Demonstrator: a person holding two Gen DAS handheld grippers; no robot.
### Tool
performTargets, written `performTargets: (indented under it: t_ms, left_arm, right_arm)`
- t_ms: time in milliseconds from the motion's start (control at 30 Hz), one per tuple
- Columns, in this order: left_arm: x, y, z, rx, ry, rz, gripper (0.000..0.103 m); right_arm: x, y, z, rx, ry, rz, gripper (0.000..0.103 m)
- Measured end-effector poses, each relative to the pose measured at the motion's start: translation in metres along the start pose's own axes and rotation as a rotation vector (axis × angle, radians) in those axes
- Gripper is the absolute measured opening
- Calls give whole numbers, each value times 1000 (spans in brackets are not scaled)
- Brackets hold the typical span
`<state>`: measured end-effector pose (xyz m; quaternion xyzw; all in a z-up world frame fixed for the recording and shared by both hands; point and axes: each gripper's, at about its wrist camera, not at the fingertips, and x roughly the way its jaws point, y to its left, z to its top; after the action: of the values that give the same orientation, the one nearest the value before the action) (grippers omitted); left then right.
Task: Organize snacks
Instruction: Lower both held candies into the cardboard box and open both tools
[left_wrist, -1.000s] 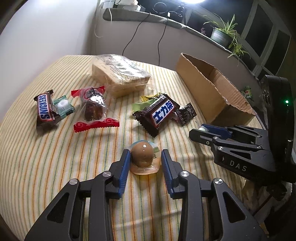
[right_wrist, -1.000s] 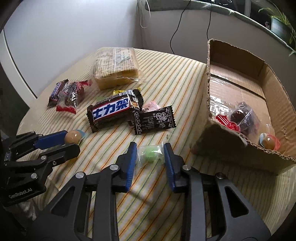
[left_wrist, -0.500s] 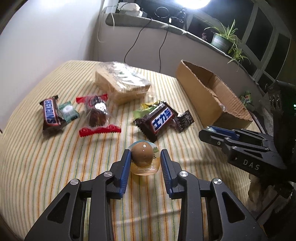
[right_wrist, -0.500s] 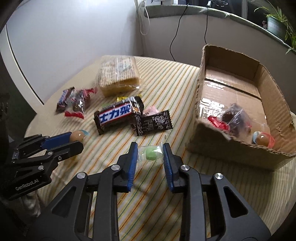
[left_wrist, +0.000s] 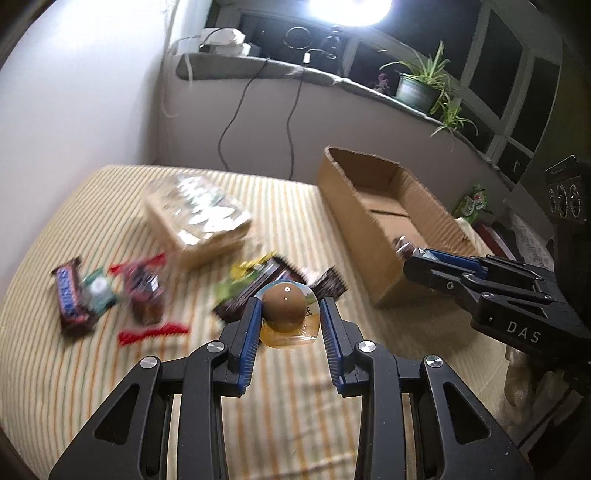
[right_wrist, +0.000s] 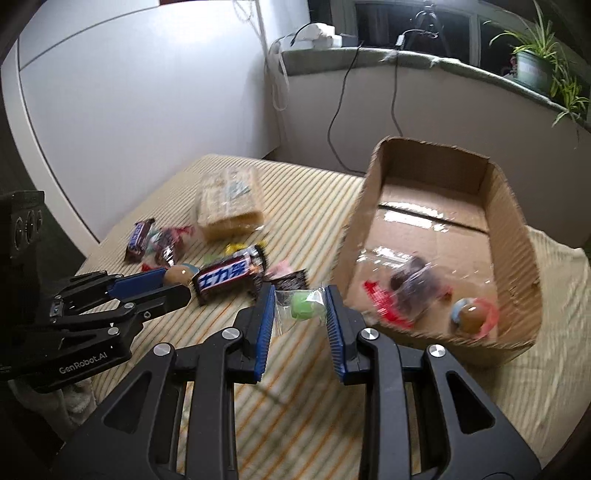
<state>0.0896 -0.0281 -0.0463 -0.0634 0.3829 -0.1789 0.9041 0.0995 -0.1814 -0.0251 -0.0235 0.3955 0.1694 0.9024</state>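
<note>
Both tools have lifted up off the worktop (left_wrist: 110, 387). Left tool (left_wrist: 288, 314) pinches the brown ball snack (left_wrist: 284, 303); right tool (right_wrist: 300, 308) pinches the green candy (right_wrist: 301, 306) beside the box (right_wrist: 517, 240).

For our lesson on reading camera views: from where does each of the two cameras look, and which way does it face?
Left wrist: on the left gripper, facing its brown jelly cup, the right gripper alongside.
Right wrist: on the right gripper, facing its green candy by the cardboard box.
Shared: the striped cloth, box, loose snacks.
</note>
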Motion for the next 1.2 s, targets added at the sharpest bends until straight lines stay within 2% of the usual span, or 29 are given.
performTargets:
  t_ms: [333,700,1100,1200]
  left_arm:
    - [28,-39,39,65,-28,-65,31]
    - [69,-69,63,100,7,-115,31]
    - [90,-84,76,122,21,-121,32]
    - [92,-85,75,126,22,-116,32]
  right_arm:
    - [-6,-49,19,41,-34,-67,28]
    - [11,-105,33,111,-13,-105,28]
    - [25,-127,39,126,0,-129,30]
    - [27,-128,39,126,3,-134,35]
